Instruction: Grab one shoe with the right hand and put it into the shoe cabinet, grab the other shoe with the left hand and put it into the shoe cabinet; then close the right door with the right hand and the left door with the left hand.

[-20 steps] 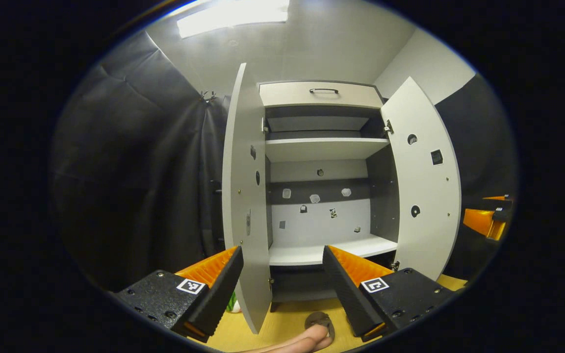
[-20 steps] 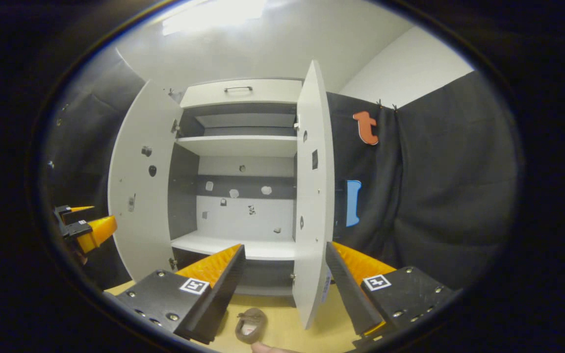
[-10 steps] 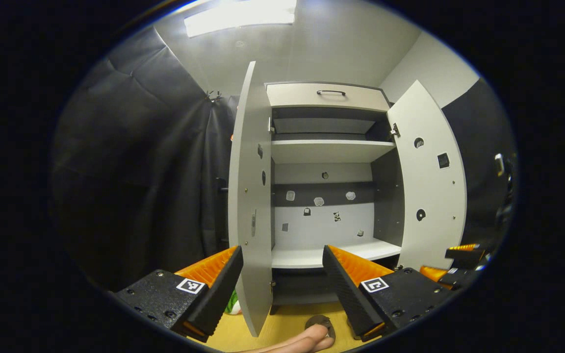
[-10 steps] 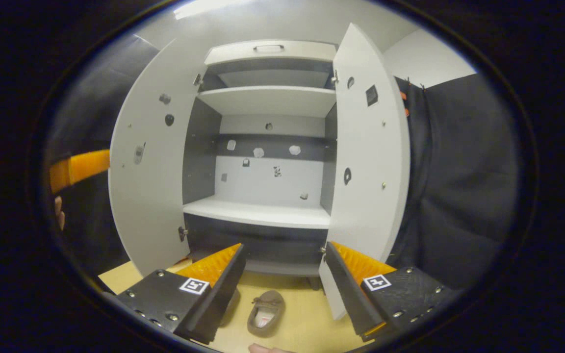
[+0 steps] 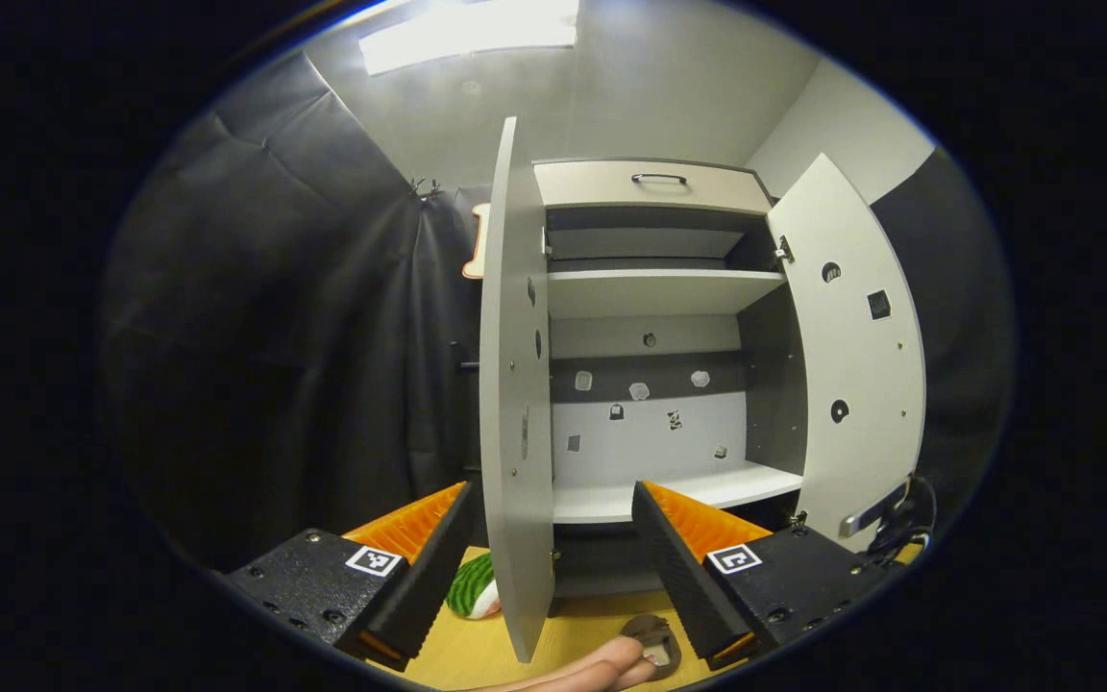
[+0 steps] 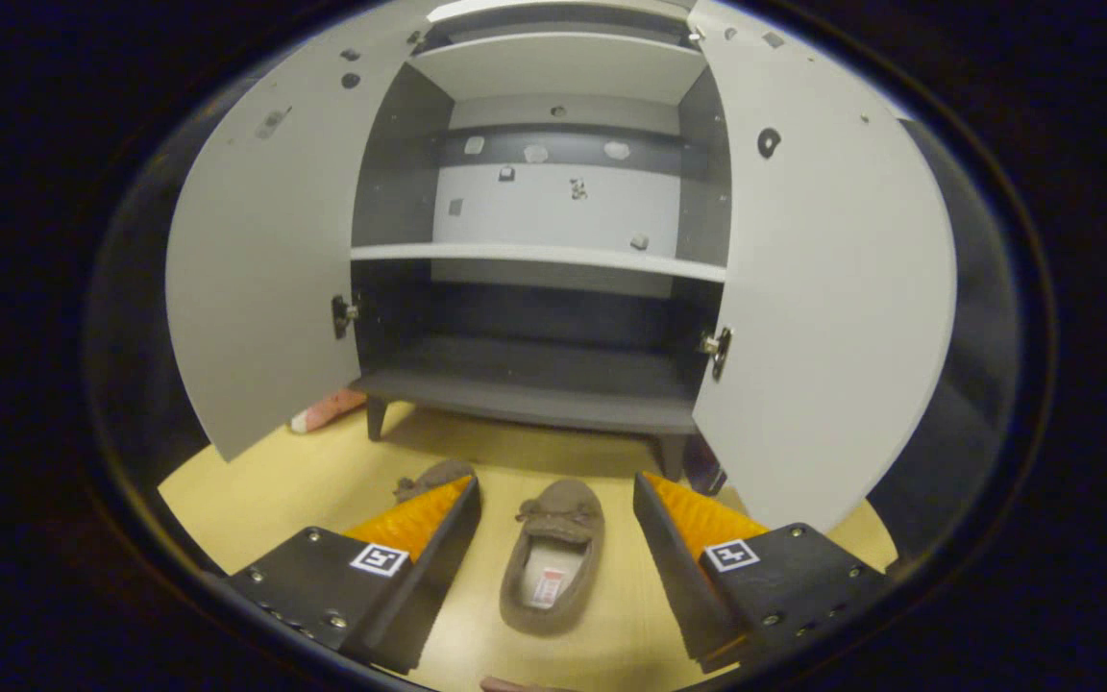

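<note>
- Shoe cabinet (image 6: pixel 534 384): we record it standing on a yellow floor (image 6: pixel 323 471) with both doors swung wide. Inside are a dark bottom shelf (image 6: pixel 525 370), a white middle shelf (image 6: pixel 534 255) and a further white shelf (image 5: pixel 659 288) above; a drawer with a dark handle (image 5: pixel 659 179) sits at the top.
- Left door (image 6: pixel 265 240) and right door (image 6: pixel 832 288): both open; in the left gripper view we see the left door nearly edge-on (image 5: pixel 515 384).
- Shoe one (image 6: pixel 553 557): a brown slipper on the floor in front of the cabinet, toe toward it, lying between the right gripper's two fingers and touched by neither.
- Shoe two (image 6: pixel 433 476): a second brown slipper just left of the first, partly hidden behind the right gripper's left finger.
- Right gripper (image 6: pixel 553 529): jaws spread wide, holding nothing, above shoe one.
- Left gripper (image 5: pixel 553 538): jaws spread wide, holding nothing, facing the cabinet front with the left door's edge between its fingers.
- Brown slipper (image 5: pixel 654 639) at the lower edge of the left gripper view; which of the pair, we cannot tell.
- Green-and-white object (image 5: pixel 472 586): on the floor beside the left door's foot.
- Pink object (image 6: pixel 328 408): on the floor under the left door.
</note>
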`<state>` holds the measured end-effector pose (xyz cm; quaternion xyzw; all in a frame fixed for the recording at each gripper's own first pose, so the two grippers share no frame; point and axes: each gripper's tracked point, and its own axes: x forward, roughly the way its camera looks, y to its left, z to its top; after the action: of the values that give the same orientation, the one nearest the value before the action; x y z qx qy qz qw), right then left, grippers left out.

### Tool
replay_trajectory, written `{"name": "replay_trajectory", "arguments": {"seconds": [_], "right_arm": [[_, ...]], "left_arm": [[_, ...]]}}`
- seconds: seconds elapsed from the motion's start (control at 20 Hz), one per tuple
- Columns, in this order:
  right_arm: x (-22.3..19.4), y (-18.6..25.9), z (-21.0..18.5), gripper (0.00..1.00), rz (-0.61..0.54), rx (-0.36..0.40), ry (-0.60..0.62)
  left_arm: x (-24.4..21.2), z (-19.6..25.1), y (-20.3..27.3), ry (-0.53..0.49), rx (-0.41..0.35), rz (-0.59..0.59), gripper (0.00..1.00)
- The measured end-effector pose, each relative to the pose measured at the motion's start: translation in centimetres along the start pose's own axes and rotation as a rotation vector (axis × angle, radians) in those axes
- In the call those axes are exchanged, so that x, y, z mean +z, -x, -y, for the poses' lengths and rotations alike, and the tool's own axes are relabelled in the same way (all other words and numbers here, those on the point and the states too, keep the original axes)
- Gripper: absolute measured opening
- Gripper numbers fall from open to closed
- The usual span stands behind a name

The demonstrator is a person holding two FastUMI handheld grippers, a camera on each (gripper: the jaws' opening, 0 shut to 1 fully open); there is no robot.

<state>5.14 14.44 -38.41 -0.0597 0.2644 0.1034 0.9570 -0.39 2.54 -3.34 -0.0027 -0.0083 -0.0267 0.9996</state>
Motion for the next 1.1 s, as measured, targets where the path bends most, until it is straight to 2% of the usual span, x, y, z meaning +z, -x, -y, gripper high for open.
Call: {"name": "replay_trajectory", "arguments": {"seconds": [0.15,0.35,0.5,0.6,0.65,0.7,0.8,0.9,0.95,1.0,1.05,1.1], "right_arm": [[-4.0,-2.1,-1.9,0.96,-0.074,0.046,-0.021],[-7.7,-4.3,-3.0,0.96,-0.135,0.056,-0.025],[-9.1,-6.5,-3.1,0.89,-0.181,0.043,-0.073],[-10.1,-7.7,-3.5,0.75,-0.222,0.049,-0.131],[-10.5,-8.1,-3.4,0.72,-0.232,0.040,-0.138],[-10.3,-8.5,-2.5,0.62,-0.213,-0.002,-0.121],[-10.5,-8.9,-2.2,0.60,-0.196,-0.037,-0.131],[-11.1,-10.0,-2.7,0.25,-0.217,-0.025,-0.154],[-11.1,-10.6,-2.0,0.26,-0.210,-0.036,-0.151],[-11.1,-10.7,-2.5,0.24,-0.207,0.001,-0.184],[-10.9,-10.4,-2.7,0.10,-0.204,0.025,-0.195],[-10.8,-10.6,-2.4,0.10,-0.193,0.047,-0.211]], "left_arm": [[-0.3,0.6,-0.4,0.008,-0.012,0.013,1.00],[-1.7,1.6,-1.5,0.017,-0.027,0.000,1.00],[-2.4,2.7,-2.8,0.030,-0.057,-0.011,1.00],[-2.4,3.2,-3.7,0.030,-0.071,-0.015,1.00],[-2.2,3.4,-4.2,0.024,-0.075,-0.008,1.00],[-2.0,3.6,-4.6,0.020,-0.081,-0.003,1.00],[-2.2,4.0,-5.3,0.032,-0.088,0.008,1.00],[-3.4,4.1,-5.9,0.044,-0.076,0.008,0.99],[-4.0,4.3,-6.2,0.039,-0.075,0.014,1.00],[-4.5,4.5,-6.6,0.036,-0.082,0.024,1.00],[-5.4,4.8,-7.1,0.038,-0.097,0.014,0.99],[-6.5,5.2,-7.7,0.051,-0.111,-0.009,0.99]]}}
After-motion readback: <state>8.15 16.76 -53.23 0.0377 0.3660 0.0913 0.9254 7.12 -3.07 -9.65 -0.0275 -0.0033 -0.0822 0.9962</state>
